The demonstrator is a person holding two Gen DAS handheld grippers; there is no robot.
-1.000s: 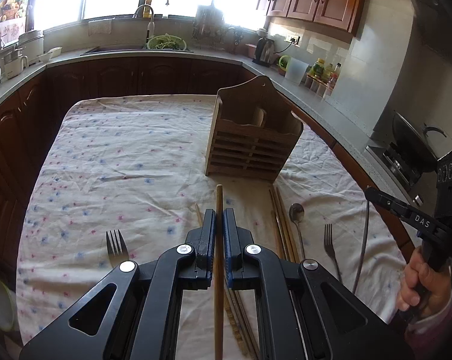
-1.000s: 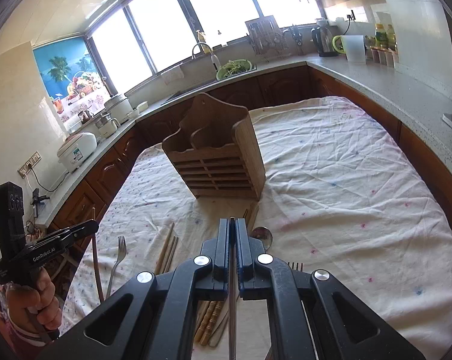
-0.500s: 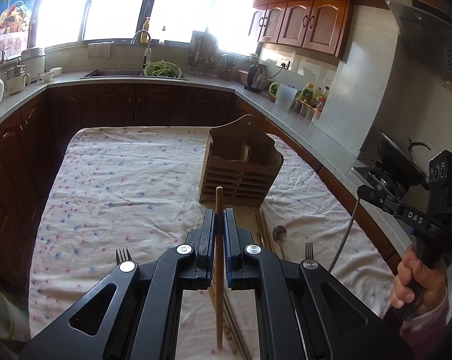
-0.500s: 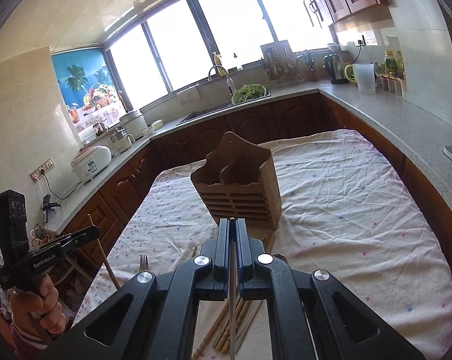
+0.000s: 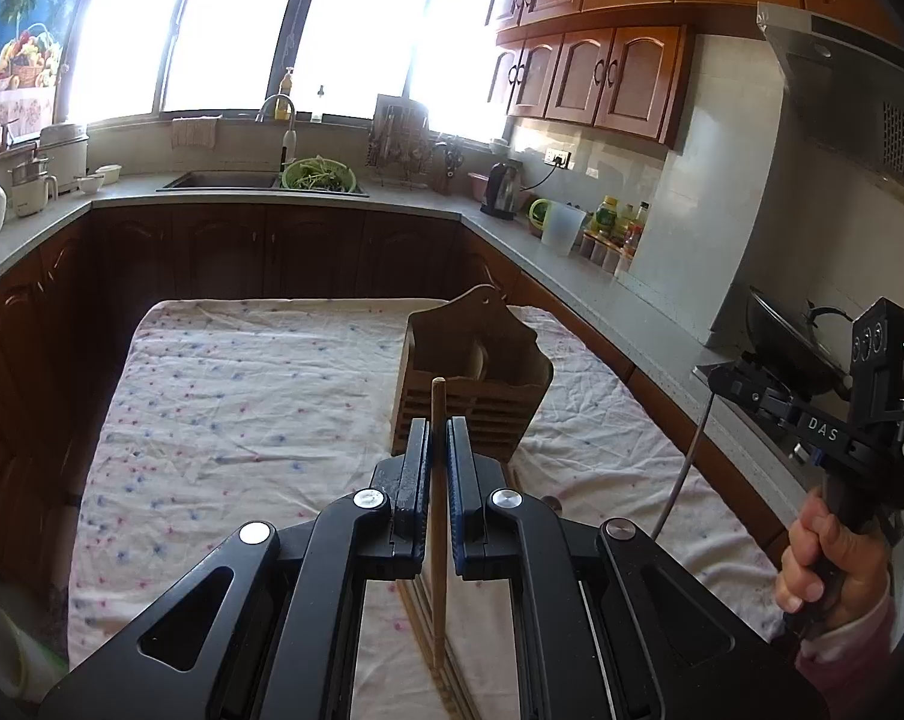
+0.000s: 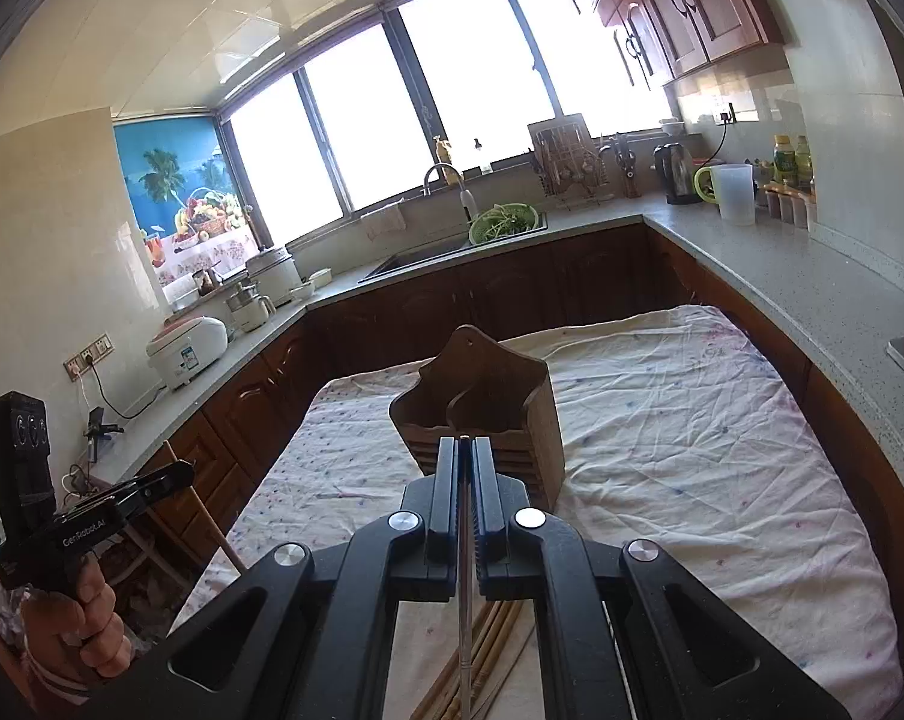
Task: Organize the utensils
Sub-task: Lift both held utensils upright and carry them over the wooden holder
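Note:
A wooden utensil holder (image 5: 473,375) stands on the cloth-covered table, also in the right wrist view (image 6: 482,414). My left gripper (image 5: 437,438) is shut on a wooden chopstick (image 5: 438,516) and holds it raised, its tip in front of the holder. My right gripper (image 6: 464,459) is shut on a thin metal chopstick (image 6: 465,600), also raised near the holder. The right gripper with its metal chopstick (image 5: 683,468) shows at the right of the left wrist view. More wooden chopsticks (image 6: 488,642) lie on the cloth below.
The flowered tablecloth (image 5: 242,396) covers the table. Kitchen counters (image 6: 782,264) with a sink, kettle, jug and bottles ring the table. A stove with a pan (image 5: 782,342) is at the right. A rice cooker (image 6: 188,351) sits at the left.
Both grippers have risen with their chopsticks, so the table looks farther below. The forks and spoon on the cloth have dropped out of view behind the grippers.

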